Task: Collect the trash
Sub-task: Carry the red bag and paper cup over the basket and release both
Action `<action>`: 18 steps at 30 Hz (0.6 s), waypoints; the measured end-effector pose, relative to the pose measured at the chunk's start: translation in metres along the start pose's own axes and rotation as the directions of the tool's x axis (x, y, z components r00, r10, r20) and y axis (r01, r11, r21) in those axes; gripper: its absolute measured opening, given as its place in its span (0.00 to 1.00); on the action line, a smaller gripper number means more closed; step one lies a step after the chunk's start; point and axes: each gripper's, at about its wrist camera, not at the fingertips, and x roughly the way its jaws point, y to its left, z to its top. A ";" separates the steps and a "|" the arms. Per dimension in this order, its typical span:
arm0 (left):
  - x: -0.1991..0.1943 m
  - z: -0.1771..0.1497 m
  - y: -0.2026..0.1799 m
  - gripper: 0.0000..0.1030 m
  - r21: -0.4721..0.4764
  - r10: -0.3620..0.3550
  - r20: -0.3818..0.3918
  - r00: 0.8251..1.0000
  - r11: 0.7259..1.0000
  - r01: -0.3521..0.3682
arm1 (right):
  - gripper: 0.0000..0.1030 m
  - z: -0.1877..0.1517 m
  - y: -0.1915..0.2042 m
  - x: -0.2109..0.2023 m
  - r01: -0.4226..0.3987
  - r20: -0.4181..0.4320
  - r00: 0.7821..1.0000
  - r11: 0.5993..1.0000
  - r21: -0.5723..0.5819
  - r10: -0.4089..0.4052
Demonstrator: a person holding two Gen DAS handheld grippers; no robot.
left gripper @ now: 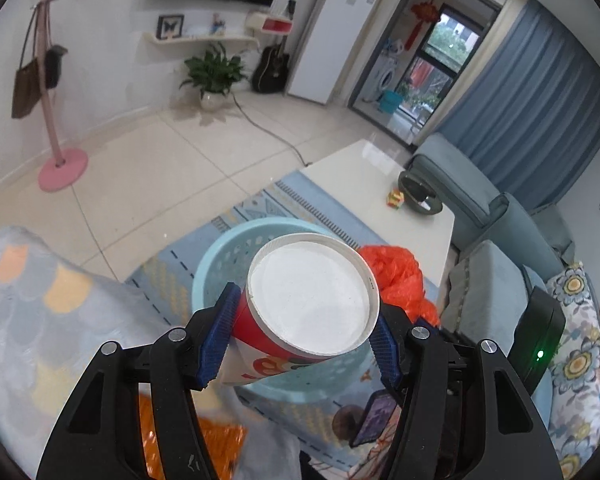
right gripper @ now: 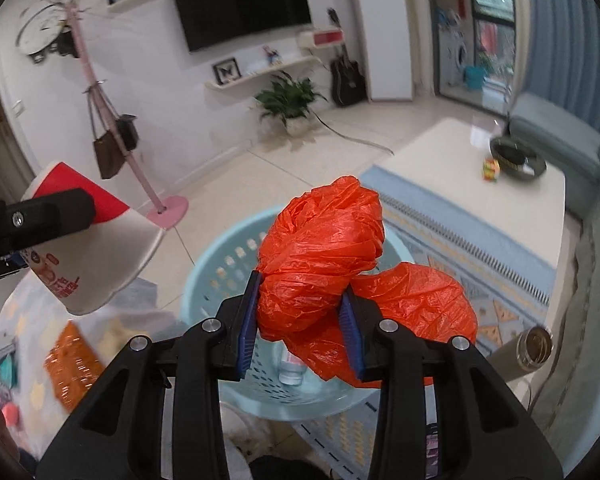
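My left gripper (left gripper: pixel 300 336) is shut on a red and white paper cup (left gripper: pixel 308 304), held on its side with its white bottom toward the camera, above the light blue basket (left gripper: pixel 224 256). My right gripper (right gripper: pixel 300 320) is shut on a crumpled orange plastic bag (right gripper: pixel 324 260), held above the same basket (right gripper: pixel 216 272). The cup (right gripper: pixel 92 256) and the left gripper's finger (right gripper: pixel 40 216) show at the left of the right wrist view. The orange bag (left gripper: pixel 400 276) shows to the right of the cup in the left wrist view. A clear bottle (right gripper: pixel 292 372) lies inside the basket.
A white coffee table (left gripper: pixel 380 184) with a dark bowl (left gripper: pixel 420 196) and a small colourful item (left gripper: pixel 395 199) stands beyond the basket. A blue sofa (left gripper: pixel 496 264) is at right. A patterned blanket (left gripper: pixel 40 312), a pink coat stand (left gripper: pixel 56 128) and a phone (left gripper: pixel 376 416) are nearby.
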 end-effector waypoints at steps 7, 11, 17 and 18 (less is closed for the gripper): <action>0.027 0.001 0.010 0.57 -0.017 -0.002 -0.050 0.999 1.000 0.001 | 0.36 -0.009 -0.010 0.040 0.025 -0.084 0.996 0.999 0.030 -0.022; 0.035 0.006 0.010 0.57 -0.027 0.003 -0.057 0.998 1.000 -0.005 | 0.43 -0.014 -0.007 0.051 0.034 -0.108 0.994 0.999 0.020 -0.032; 0.031 0.009 0.009 0.73 -0.034 0.013 -0.045 0.999 0.999 -0.014 | 0.67 -0.017 -0.006 0.048 0.035 -0.099 0.995 0.999 0.013 -0.033; 0.028 0.009 0.008 0.73 -0.026 0.013 -0.041 0.999 1.000 -0.014 | 0.67 -0.017 -0.006 0.047 0.033 -0.095 0.995 0.999 0.011 -0.032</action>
